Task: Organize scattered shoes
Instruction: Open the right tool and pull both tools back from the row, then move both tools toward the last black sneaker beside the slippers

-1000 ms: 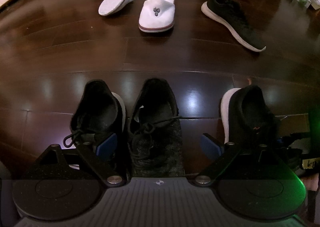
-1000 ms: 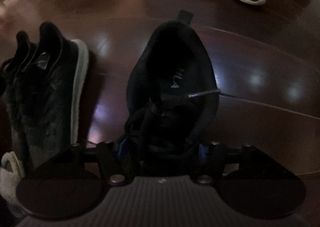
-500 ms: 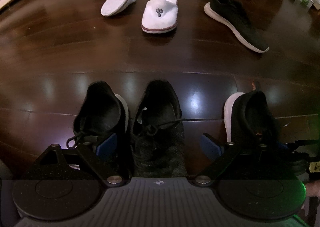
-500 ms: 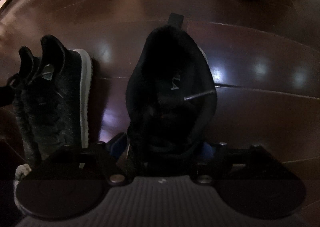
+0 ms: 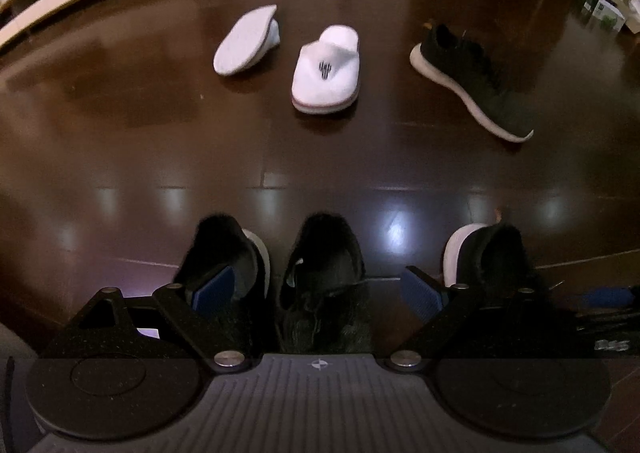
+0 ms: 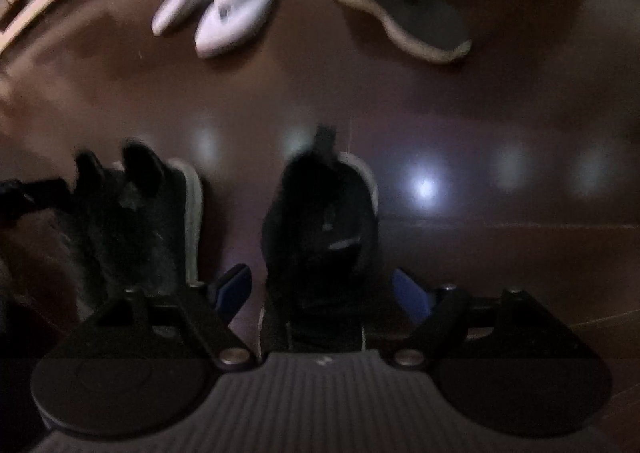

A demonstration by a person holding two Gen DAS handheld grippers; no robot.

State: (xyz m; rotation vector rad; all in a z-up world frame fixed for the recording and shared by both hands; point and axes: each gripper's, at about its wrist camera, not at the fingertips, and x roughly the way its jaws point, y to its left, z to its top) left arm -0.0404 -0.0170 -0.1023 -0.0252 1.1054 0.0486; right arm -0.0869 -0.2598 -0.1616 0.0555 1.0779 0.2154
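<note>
On the floor (image 5: 120,157) nearest the cameras stand three dark sneakers. The left claw (image 5: 320,289) is spread apart over the pair of sneakers (image 5: 276,273), gripping nothing. The right claw (image 6: 324,289) is also apart, straddling the single sneaker (image 6: 320,221) without touching it. Farther off lie a tipped slipper (image 5: 244,41), an upright slipper (image 5: 326,71) and a stray sneaker (image 5: 468,73). All look light and soft; the firmer heel collar seems the best hold. Bare floor between the rows leaves ample room.
</note>
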